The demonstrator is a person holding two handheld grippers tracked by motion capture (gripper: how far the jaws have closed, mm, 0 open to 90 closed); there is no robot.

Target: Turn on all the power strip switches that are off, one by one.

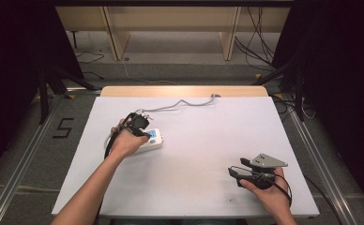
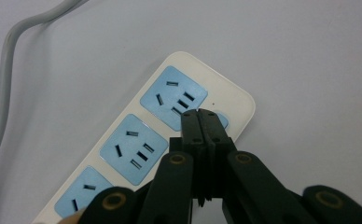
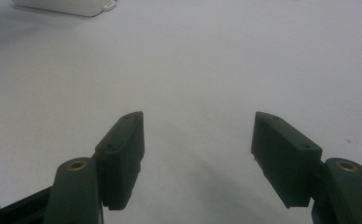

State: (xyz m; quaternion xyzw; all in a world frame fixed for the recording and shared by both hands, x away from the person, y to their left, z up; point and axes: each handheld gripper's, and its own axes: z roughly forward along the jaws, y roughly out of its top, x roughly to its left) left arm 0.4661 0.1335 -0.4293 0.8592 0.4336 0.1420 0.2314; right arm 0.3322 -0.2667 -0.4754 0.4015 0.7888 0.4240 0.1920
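L gripper point(image 2: 201, 116) is over the power strip point(image 2: 142, 140), jaws pressed flat together with nothing between them, tips hovering at or on the small blue switch at the strip's far end; can't tell if they actually touch. Strip sits on the white table mat point(image 1: 203, 154), left of centre, under the left hand point(image 1: 124, 140) in the high view. It's a white plastic bar w/ three blue socket faces in a row, grey cord point(image 1: 180, 104) trailing off toward the back edge of the table. Long axis runs roughly left-right across the table in the high view, switch end pointing right toward the middle, cord end under the hand; sockets face up. In the left gripper view it reads as a diagonal, lower left to upper right. Handling, my read: rigid shell, light-ish, smooth and a bit slippery on the mat, so a poke at one end will probably skate or pivot it unless it's pinned. Not fragile, but the cord is stiff enough to tug it around. Best hold looks like across the short width, mid-body, jaws on the two long sides; avoid pinching the socket faces. R gripper point(image 1: 246, 174) is parked well apart at the near right, jaws spread wide point(image 3: 198, 154), empty, just mat beneath.
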